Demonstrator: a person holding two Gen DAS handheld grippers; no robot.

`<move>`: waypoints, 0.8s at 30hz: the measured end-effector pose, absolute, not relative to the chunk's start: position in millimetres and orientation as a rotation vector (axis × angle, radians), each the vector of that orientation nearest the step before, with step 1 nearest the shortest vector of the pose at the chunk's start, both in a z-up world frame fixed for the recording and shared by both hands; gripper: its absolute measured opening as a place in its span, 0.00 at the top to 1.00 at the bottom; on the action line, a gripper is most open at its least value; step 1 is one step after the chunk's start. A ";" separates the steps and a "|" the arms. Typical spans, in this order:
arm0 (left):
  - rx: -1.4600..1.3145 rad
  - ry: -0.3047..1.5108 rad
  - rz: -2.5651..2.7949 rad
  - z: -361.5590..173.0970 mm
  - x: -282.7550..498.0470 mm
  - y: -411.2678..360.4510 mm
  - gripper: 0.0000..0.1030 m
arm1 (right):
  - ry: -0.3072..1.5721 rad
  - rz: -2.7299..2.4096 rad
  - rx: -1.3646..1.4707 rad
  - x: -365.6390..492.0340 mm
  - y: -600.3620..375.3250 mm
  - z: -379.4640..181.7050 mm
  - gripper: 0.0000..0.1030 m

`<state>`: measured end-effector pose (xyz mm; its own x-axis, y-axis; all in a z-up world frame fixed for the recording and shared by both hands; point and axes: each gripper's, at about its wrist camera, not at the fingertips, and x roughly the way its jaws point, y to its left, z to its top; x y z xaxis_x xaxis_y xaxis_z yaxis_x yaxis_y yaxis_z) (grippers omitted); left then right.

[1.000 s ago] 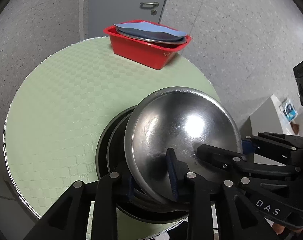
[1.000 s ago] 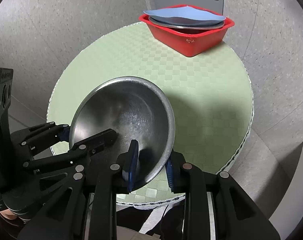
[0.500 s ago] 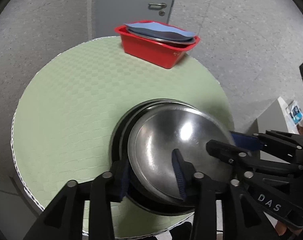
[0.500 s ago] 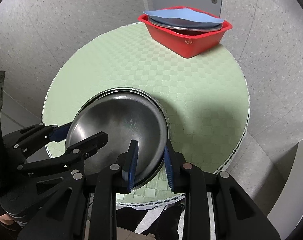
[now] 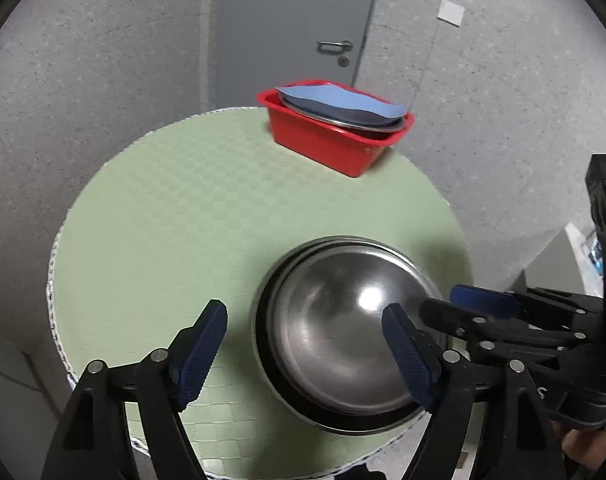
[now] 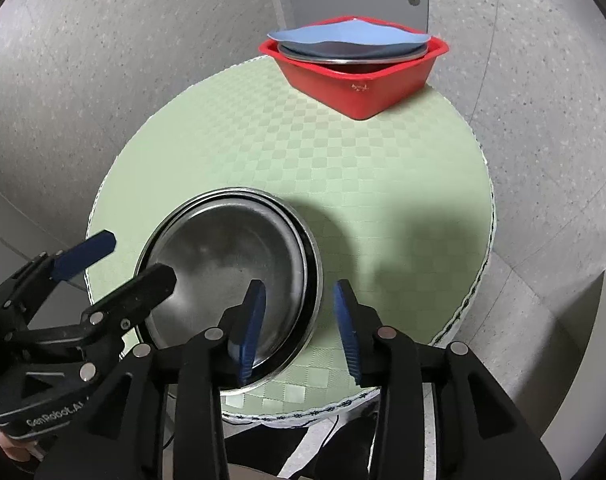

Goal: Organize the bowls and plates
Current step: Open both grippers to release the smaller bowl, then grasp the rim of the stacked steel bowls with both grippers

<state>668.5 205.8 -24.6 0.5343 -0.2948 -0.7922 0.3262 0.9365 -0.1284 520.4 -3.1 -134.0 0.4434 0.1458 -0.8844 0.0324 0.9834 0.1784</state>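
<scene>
Steel bowl [image 5: 343, 332] sits nested in the stack on the table [image 5: 183, 220]. Both grippers (left [image 5: 309, 356], right [image 6: 299, 320]) are opening, gripping nothing. Behind it, the red tub [image 6: 367, 72] holds plates [image 6: 343, 46].

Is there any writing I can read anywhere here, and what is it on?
"GenRobot.AI": white letters on the left gripper body, last letters cut off by a finger.
Small white mark on the red tub: too small to read.
White fragment on the right gripper body: mostly hidden, unreadable.
</scene>
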 end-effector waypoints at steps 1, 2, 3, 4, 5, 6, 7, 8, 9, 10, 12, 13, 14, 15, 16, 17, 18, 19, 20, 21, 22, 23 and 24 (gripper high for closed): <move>0.033 0.945 -0.369 -26.6 668.0 206.0 0.26 | 1.107 0.073 0.182 520.0 -3.0 -133.5 0.63; 0.032 0.951 -0.360 -28.4 667.3 206.3 0.26 | 1.103 0.072 0.180 519.4 -2.8 -132.9 0.63; 0.033 0.952 -0.353 -28.3 666.3 206.1 0.26 | 1.098 0.070 0.182 518.7 -3.2 -131.4 0.63; 0.029 0.948 -0.351 -27.6 665.4 206.3 0.25 | 1.085 0.065 0.180 517.5 -4.1 -128.9 0.60; 0.027 0.943 -0.343 -26.3 664.8 207.0 0.23 | 1.073 0.060 0.175 516.7 -5.3 -126.5 0.55; 0.025 0.937 -0.332 -24.8 664.9 207.9 0.17 | 1.068 0.057 0.178 516.2 -6.9 -125.5 0.52; 0.025 0.931 -0.316 -24.2 664.4 209.3 0.13 | 1.066 0.053 0.184 516.2 -9.3 -125.2 0.49; 0.025 0.923 -0.292 -23.9 663.5 211.1 0.11 | 1.067 0.051 0.194 516.1 -12.3 -126.2 0.49; 0.020 0.921 -0.286 -24.1 662.1 212.9 0.11 | 1.069 0.046 0.204 516.0 -15.6 -127.9 0.49; 0.016 0.926 -0.284 -25.7 661.5 213.1 0.11 | 1.077 0.041 0.213 515.9 -18.6 -130.6 0.49; 0.013 0.945 -0.262 -29.8 662.8 214.3 0.10 | 1.095 0.045 0.240 516.6 -23.3 -137.1 0.49; 0.014 0.953 -0.251 -31.7 663.4 215.0 0.09 | 1.106 0.050 0.254 517.2 -24.7 -140.4 0.49; 0.015 0.962 -0.246 -33.6 664.0 214.8 0.09 | 1.113 0.056 0.264 517.3 -25.5 -143.2 0.49; 0.014 0.970 -0.243 -36.9 664.1 214.1 0.08 | 1.120 0.062 0.271 517.7 -25.3 -146.2 0.49; 0.014 0.976 -0.244 -37.2 666.1 214.0 0.08 | 1.125 0.068 0.279 517.7 -24.6 -148.3 0.49; 0.016 0.987 -0.249 -40.0 668.6 211.9 0.08 | 1.131 0.074 0.286 518.0 -23.9 -150.3 0.49; 0.022 0.997 -0.250 -43.5 669.3 209.8 0.08 | 1.138 0.082 0.293 518.4 -22.8 -152.4 0.49; 0.024 1.003 -0.250 -44.9 672.6 209.6 0.08 | 1.146 0.090 0.301 519.3 -21.8 -155.2 0.49; 0.026 1.009 -0.252 -47.0 673.9 209.1 0.08 | 1.152 0.094 0.302 520.2 -21.2 -156.7 0.49; 0.026 1.015 -0.253 -49.2 675.4 208.3 0.08 | 1.157 0.098 0.306 520.8 -20.4 -158.3 0.49; 0.023 1.022 -0.255 -50.6 677.7 208.6 0.08 | 1.161 0.102 0.314 521.3 -20.2 -160.2 0.49; 0.020 1.030 -0.257 -53.4 681.6 207.7 0.08 | 1.165 0.103 0.320 521.5 -19.7 -161.7 0.49; 0.017 1.037 -0.261 -56.0 684.5 207.7 0.08 | 1.169 0.106 0.323 521.5 -19.1 -162.9 0.49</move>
